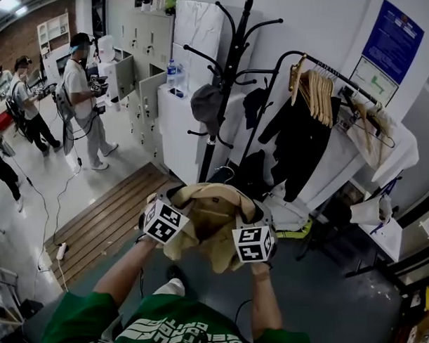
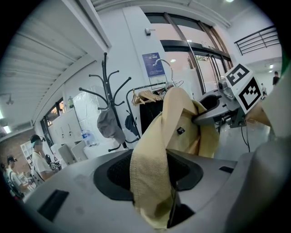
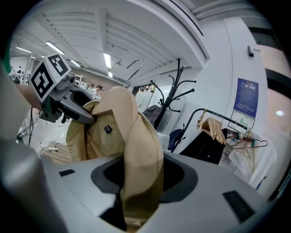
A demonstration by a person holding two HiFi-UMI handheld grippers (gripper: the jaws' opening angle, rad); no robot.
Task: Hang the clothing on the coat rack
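While both bare forearms are stretched forward from green sleeves, elbows bent and wrists turned inward towards each other, a tan jacket [image 1: 211,227] is held up in the air between the two tools. The left gripper [image 2: 152,186] is seen clamped on a fold of the tan cloth, which fills the gap between its jaws. The right gripper [image 3: 136,191] is likewise closed on a thick fold at the other side of the collar. The garment is kept spread between them, its body hanging down over the dark floor [image 1: 322,305], with the two marker cubes turned up towards the head camera. A thin metal hook [image 3: 133,69] is seen rising above the collar. The jacket is held short of the black coat rack [image 1: 228,76], which stands beyond it against white cabinets [image 1: 177,124] and carries a grey cap [image 1: 205,102] on one prong. A garment rail [image 1: 323,69] with wooden hangers [image 1: 317,93] and dark clothes is seen to the right of the rack. Other people are seen standing at the far left of the room.
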